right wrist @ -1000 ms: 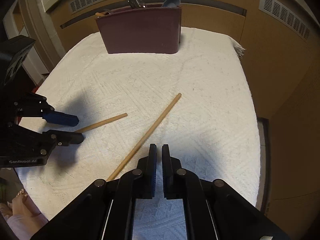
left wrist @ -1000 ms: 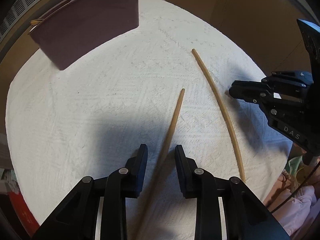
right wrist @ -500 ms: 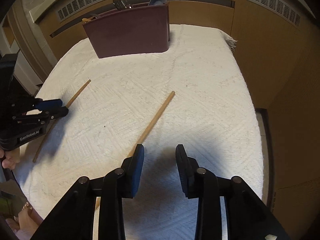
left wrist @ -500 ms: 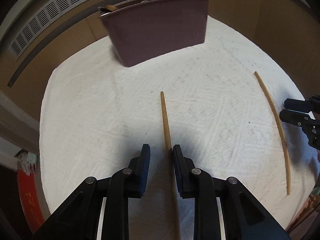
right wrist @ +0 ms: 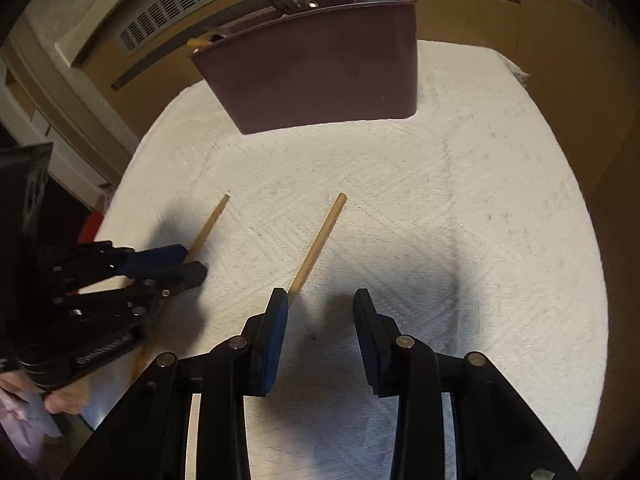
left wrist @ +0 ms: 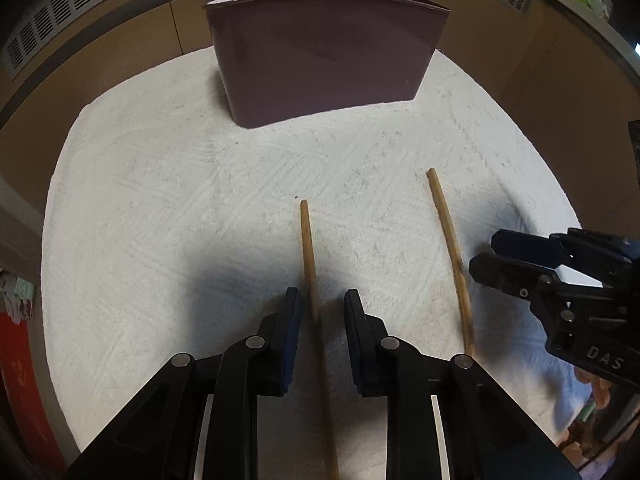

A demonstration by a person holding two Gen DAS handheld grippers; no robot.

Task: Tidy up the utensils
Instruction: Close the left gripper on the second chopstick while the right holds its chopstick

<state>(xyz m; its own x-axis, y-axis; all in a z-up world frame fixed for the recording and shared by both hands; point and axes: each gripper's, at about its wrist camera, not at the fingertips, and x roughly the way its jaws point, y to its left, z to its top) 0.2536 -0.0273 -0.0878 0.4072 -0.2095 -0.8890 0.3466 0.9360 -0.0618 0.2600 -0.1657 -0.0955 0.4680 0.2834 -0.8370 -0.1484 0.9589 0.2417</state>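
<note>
Two wooden chopsticks lie on the white cloth (left wrist: 160,200). The left chopstick (left wrist: 309,264) runs between the fingers of my left gripper (left wrist: 319,308), which is open around it without clamping it. The right chopstick (left wrist: 450,240) lies beside it. In the right wrist view the right chopstick (right wrist: 318,244) passes just left of my open right gripper (right wrist: 320,312), by its left finger (right wrist: 276,320). The left chopstick (right wrist: 210,222) shows there too. A maroon utensil holder (left wrist: 324,52) stands at the back with utensils in it; it also shows in the right wrist view (right wrist: 316,72).
The cloth covers a small table with wooden panels and vent grilles (right wrist: 192,4) behind it. The table edge drops off on the left (left wrist: 36,320) and on the right (right wrist: 600,280). A person's hand (right wrist: 60,400) holds the left gripper.
Both grippers moved closer to the holder and toward each other. The right gripper opened wider. The left gripper stays around its chopstick, jaws a little wider.
</note>
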